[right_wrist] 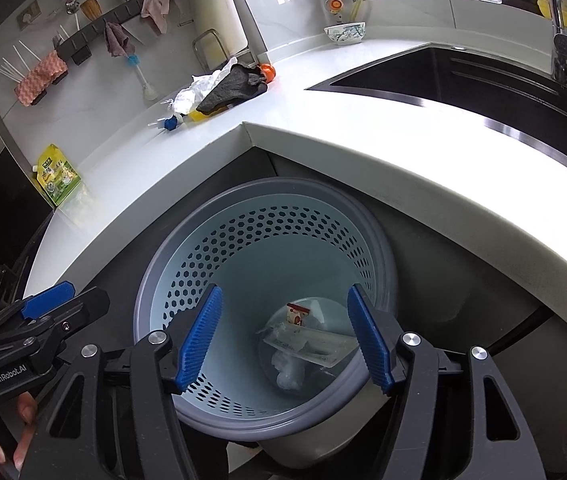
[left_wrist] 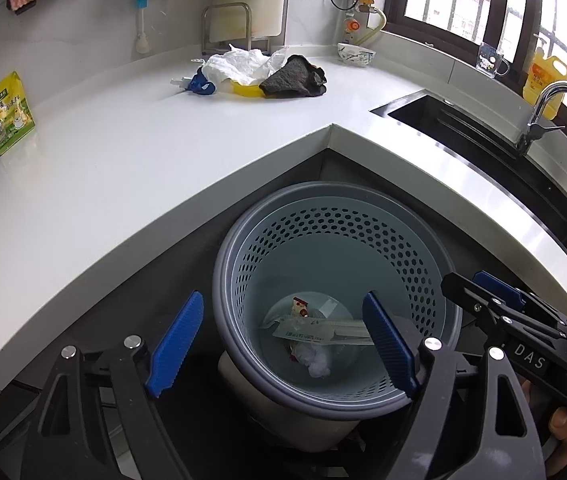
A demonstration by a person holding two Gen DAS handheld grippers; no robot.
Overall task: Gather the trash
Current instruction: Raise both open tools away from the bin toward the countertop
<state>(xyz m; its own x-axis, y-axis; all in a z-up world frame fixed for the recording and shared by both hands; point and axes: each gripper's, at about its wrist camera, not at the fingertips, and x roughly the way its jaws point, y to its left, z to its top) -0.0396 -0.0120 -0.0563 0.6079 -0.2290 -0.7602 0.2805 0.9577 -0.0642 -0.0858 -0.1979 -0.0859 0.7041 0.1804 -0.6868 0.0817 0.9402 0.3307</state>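
Inside perforated grey bin point(left_wrist: 403, 240): wrappers point(left_wrist: 323, 330), crumpled plastic point(left_wrist: 317, 362).

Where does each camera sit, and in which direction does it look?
Left wrist: on the left tongs, looking down into the perforated bin; own blue fingers open, the right tongs and a hand at right.
Right wrist: on the right tongs, looking down into the same bin; own fingers open, the left tongs at left.
Shared: the bin, the wrappers in it, white counter, sink.
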